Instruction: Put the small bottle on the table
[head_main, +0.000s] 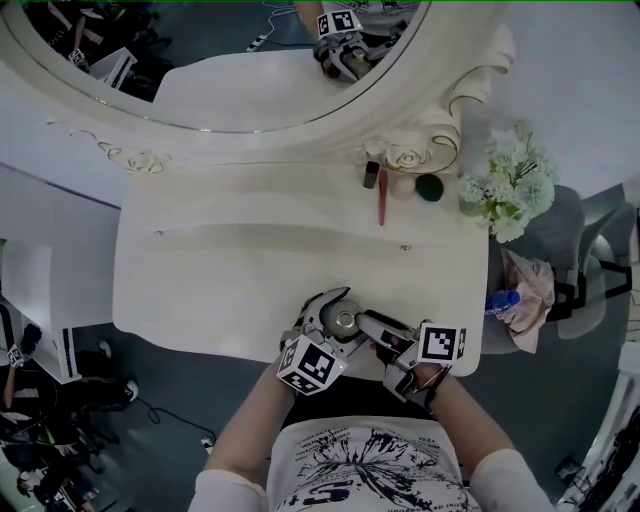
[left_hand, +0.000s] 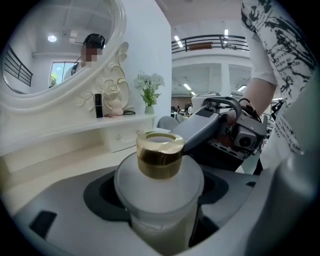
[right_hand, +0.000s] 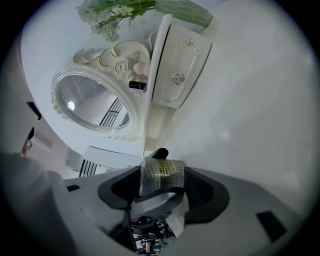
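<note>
A: Looking down from the head view, where is the bottle?

B: Over the near edge of the white dressing-table surface (head_main: 220, 280), close to the person's body. The small frosted-white bottle (head_main: 345, 322) sits between both tools. The left hand-held gripper (head_main: 338, 308) comes at it from the near left and the right hand-held gripper (head_main: 368, 326) from the near right. I cannot tell whether its base touches the surface.

A: And farther off?

B: An oval white-framed mirror (head_main: 230, 60) at the far side, pale flowers (head_main: 510, 185) at the far right, and a red stick (head_main: 381, 200) lying below the frame.

A: What about the left gripper view?

B: The left hand-held gripper (left_hand: 160, 197) is clenched round the bottle's frosted body (left_hand: 160, 185). The gold cap (left_hand: 160, 155) stands upright above the jaws, and a grey jaw of the other tool touches its right side.

A: And the right gripper view?

B: The right hand-held gripper (right_hand: 164, 181) is grasping the gold cap (right_hand: 162, 175), with a dark pad against each side. The mirror (right_hand: 95, 110) and a white drawer front (right_hand: 177, 75) show beyond.
</note>
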